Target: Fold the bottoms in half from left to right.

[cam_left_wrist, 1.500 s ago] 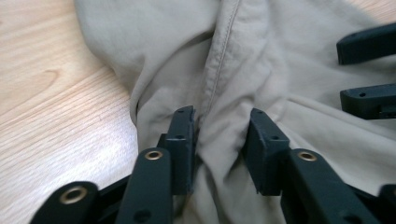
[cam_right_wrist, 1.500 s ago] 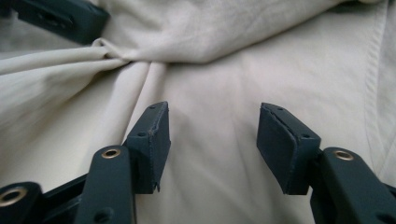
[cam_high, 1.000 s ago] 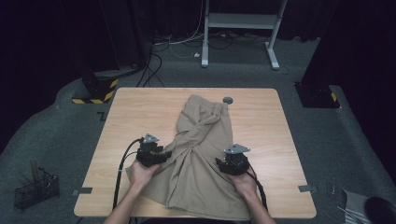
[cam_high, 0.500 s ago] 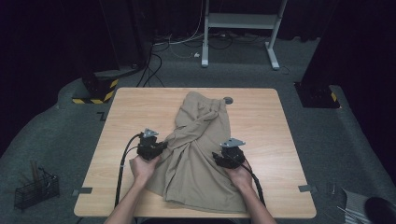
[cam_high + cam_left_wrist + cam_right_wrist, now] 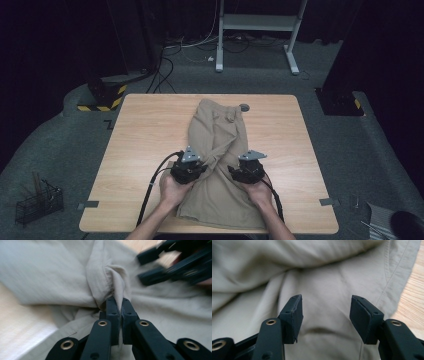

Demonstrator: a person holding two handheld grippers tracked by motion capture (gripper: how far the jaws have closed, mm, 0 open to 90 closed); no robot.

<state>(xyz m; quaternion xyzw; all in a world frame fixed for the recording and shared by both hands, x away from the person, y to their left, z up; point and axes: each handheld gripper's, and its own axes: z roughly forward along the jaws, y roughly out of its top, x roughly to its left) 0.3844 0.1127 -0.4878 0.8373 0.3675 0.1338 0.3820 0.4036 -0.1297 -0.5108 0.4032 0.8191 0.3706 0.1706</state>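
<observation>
The khaki trousers [image 5: 218,160] lie lengthwise down the middle of the desk [image 5: 140,145], one end at the near edge, the other stretching toward the far edge. At the near part, the left gripper [image 5: 117,305] is clamped tight on a bunched fold of the cloth, while the right gripper [image 5: 325,315] hovers just over the fabric with its jaws spread wide, holding nothing. Judging by this, the arranging is midway: the cloth is still creased and twisted around the middle, and smoothing or folding remains. Compared with a second ago, the trousers lie straighter and narrower, and both hands sit closer to the near edge.
</observation>
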